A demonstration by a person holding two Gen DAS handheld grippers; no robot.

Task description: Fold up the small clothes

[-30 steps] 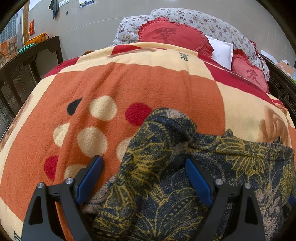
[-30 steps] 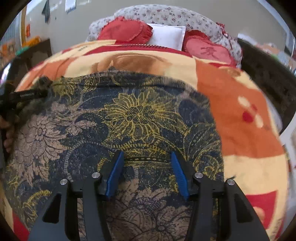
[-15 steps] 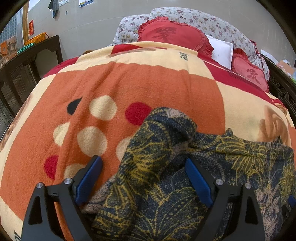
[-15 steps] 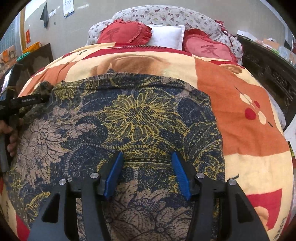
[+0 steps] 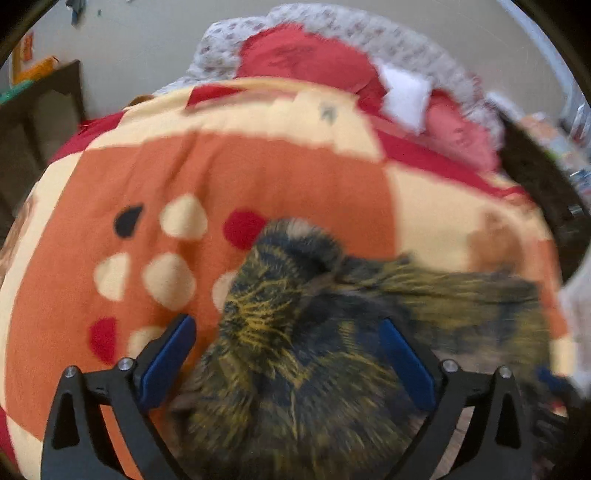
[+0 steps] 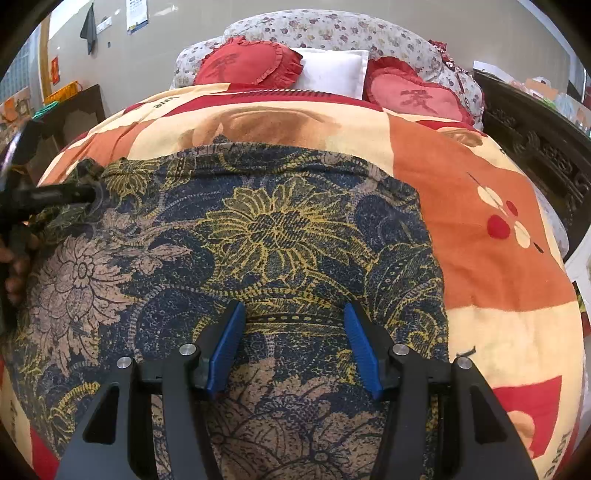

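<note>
Left hand-held gripper (image 5: 284,354) has just been opening wide, a bunched corner of the floral garment (image 6: 258,236) between its pads untouched; right hand-held gripper (image 6: 295,343) hovers open over it on the blanket (image 6: 480,229).

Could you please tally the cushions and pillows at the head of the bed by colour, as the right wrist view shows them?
Red heart-shaped cushions: 2, one on the left and one on the right
White pillow: 1, between them
Floral-print bolster behind them: 1
Total: 4
</note>
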